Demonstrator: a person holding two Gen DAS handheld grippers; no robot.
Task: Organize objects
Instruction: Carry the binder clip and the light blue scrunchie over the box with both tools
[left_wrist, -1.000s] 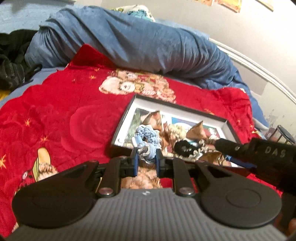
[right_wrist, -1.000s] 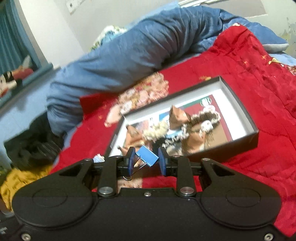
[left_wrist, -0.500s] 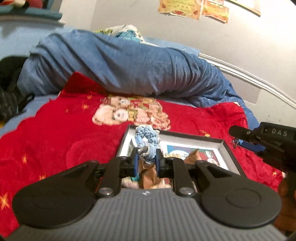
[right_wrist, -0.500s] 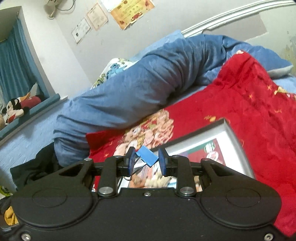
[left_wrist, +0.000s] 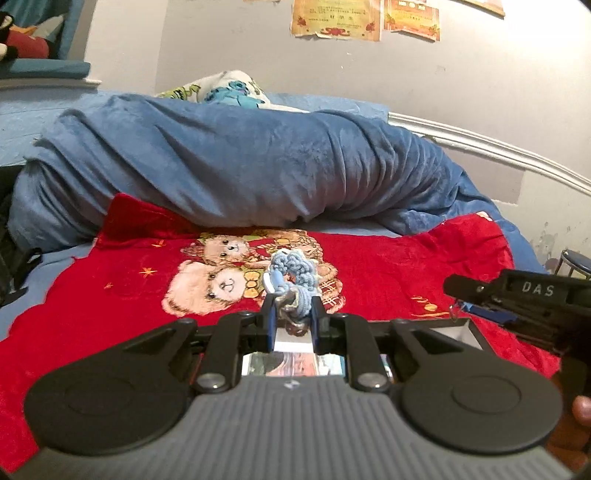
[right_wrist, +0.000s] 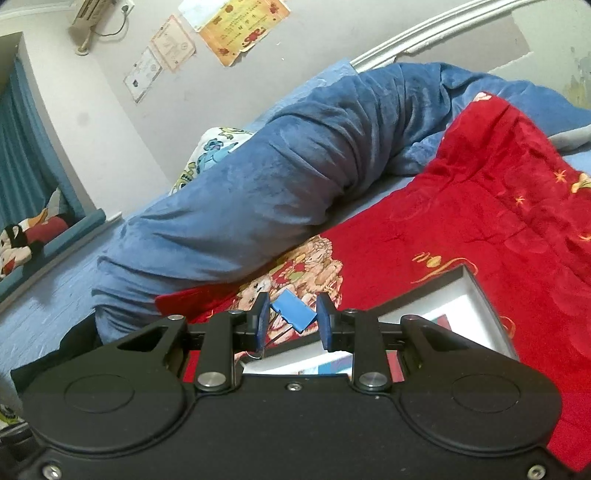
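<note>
Left tongs (left_wrist: 293, 317) are clamped on a blue crochet charm (left_wrist: 293, 271), which stands up at frame centre. Right tongs (right_wrist: 291, 319) are pinched on a blue clip (right_wrist: 295, 312), its wire loops trailing lower left.

Change: a second ago both tongs hung over the box's contents; now only the box (right_wrist: 476, 317) rim shows at the lower frame edge, contents hidden behind the tongs. Judgement: both items are lifted out and in transit.

The red blanket (left_wrist: 388, 266) ahead lies bare. The blue duvet (left_wrist: 240, 170) bounds it across mid-frame.
</note>
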